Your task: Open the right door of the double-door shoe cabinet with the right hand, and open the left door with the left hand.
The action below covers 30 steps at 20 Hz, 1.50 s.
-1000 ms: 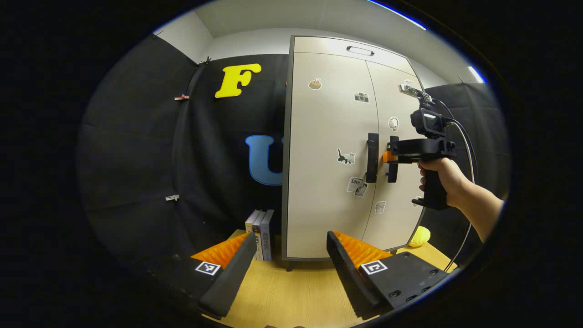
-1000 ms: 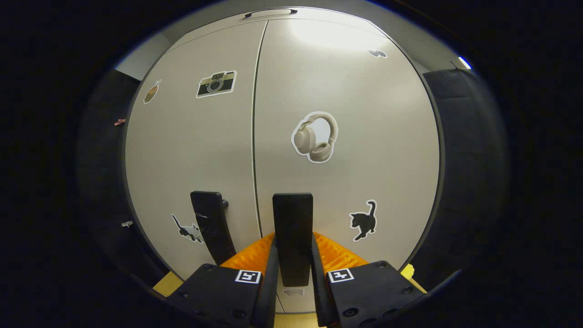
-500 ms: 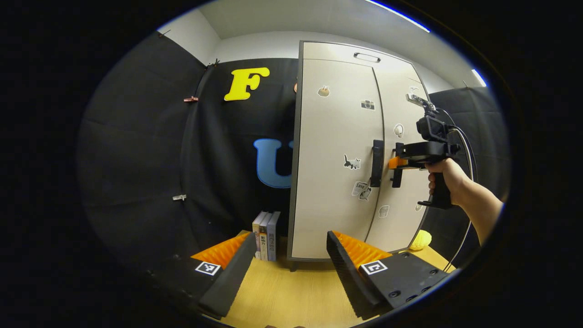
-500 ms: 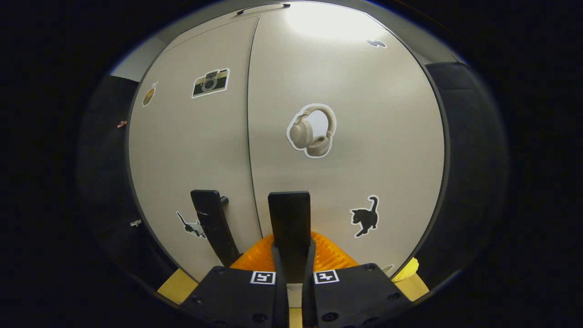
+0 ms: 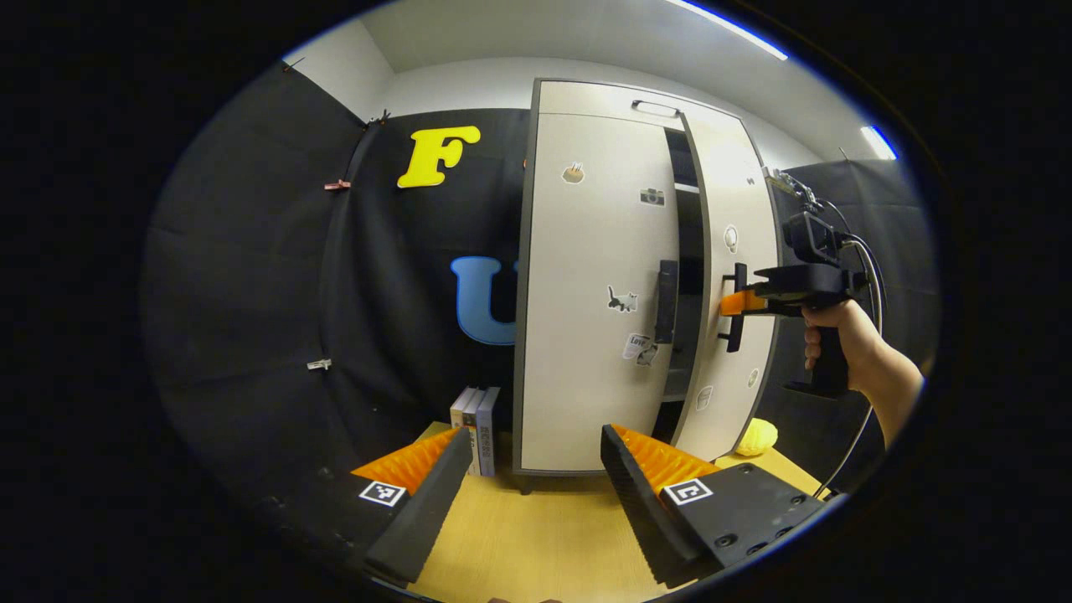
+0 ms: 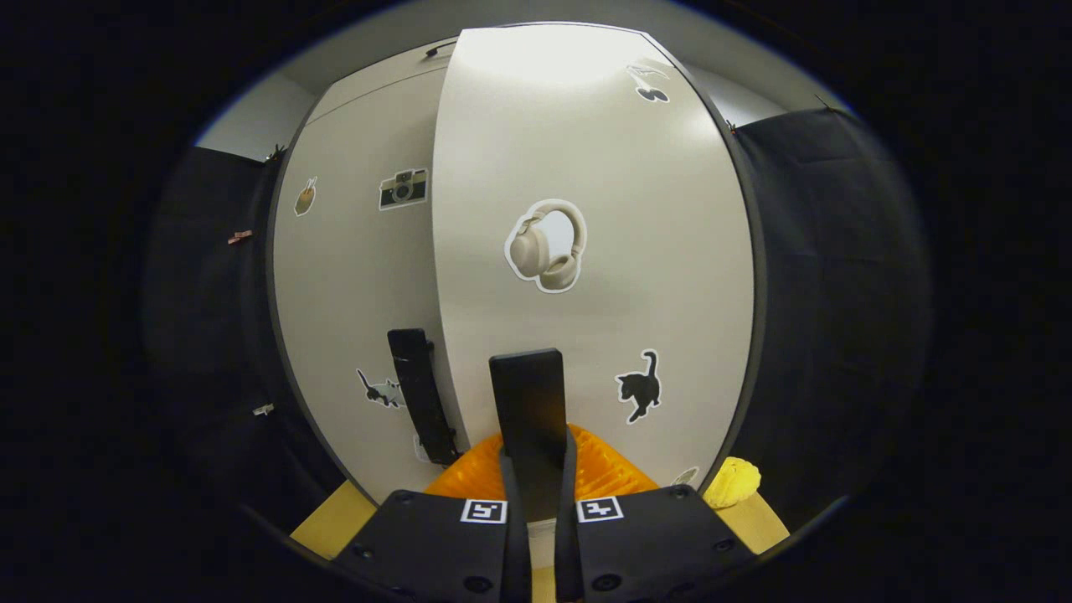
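Observation:
A tall beige shoe cabinet [image 5: 586, 109] stands on the wooden table. Its right door [image 5: 737, 209] is swung partly out, with a dark gap beside the left door [image 5: 586, 335], which lies flush. In the right gripper view, my right gripper [image 6: 536, 477] is shut on the right door's black handle [image 6: 526, 402]; the left door's handle [image 6: 419, 394] stands to its left. The left gripper view shows that gripper [image 5: 734, 303] held by a hand [image 5: 837, 335] at the right handle [image 5: 737, 306]. My left gripper [image 5: 536, 469] is open, well short of the left handle [image 5: 667, 300].
Several books [image 5: 477, 427] stand upright left of the cabinet's foot. A yellow object [image 5: 755, 435] lies on the table [image 5: 544, 544] by the cabinet's right side, also seen as a yellow lump [image 6: 730, 484]. A cable [image 5: 863, 419] hangs from the right gripper.
The right gripper closed fully on the right handle and pulled; the right door has swung out from flush, opening a dark gap. The left gripper barely moved and stays open.

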Available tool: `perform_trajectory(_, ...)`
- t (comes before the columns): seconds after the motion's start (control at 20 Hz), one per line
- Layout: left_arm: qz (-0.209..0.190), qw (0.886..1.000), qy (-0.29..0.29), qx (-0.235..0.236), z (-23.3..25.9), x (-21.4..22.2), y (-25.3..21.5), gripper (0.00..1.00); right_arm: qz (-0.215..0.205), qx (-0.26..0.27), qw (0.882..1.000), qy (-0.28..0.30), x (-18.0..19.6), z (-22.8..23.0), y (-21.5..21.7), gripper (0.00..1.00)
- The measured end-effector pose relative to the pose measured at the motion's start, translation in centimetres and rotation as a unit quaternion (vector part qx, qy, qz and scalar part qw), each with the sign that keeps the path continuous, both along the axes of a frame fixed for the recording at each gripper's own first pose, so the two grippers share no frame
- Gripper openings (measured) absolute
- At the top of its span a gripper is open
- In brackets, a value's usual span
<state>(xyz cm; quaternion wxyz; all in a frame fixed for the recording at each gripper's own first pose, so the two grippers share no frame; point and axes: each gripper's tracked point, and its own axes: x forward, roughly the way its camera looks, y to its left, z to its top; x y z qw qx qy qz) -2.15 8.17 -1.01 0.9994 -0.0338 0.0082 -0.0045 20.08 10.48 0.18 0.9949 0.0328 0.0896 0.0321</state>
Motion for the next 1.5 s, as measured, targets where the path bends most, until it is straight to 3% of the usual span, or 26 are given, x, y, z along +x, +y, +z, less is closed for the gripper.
perform_trajectory(0.25, -0.025, 1.000, -0.002, 0.009, 0.6, -1.4, -2.2, 0.96, -0.004, 0.004, 1.000, -0.001, -2.0, 0.3, -1.6, 0.15)
perform_trajectory(0.9, 0.042, 0.999, 0.011, -0.024, -0.3, -6.9, -9.6, 0.96, 0.029, -0.018, 0.999, -0.013, -7.3, 1.4, -10.7, 0.14)
perform_trajectory(1.15, 0.056, 0.998, 0.024, -0.030, -1.4, -8.9, -12.7, 0.96, 0.002, -0.036, 0.999, -0.037, -5.9, 2.5, -15.9, 0.10)
perform_trajectory(1.3, 0.060, 0.997, 0.029, -0.031, -1.8, -9.8, -14.1, 0.96, 0.036, 0.011, 0.998, -0.043, -6.2, 2.9, -15.6, 0.06)
perform_trajectory(1.35, 0.060, 0.997, 0.029, -0.031, -1.7, -10.1, -14.6, 0.96, 0.038, 0.006, 0.998, -0.055, -6.2, 3.6, -15.6, 0.09)
perform_trajectory(1.5, 0.067, 0.997, 0.023, -0.032, -1.4, -11.0, -15.2, 0.96, 0.038, -0.038, 0.996, -0.076, -5.6, 4.0, -16.2, 0.08)
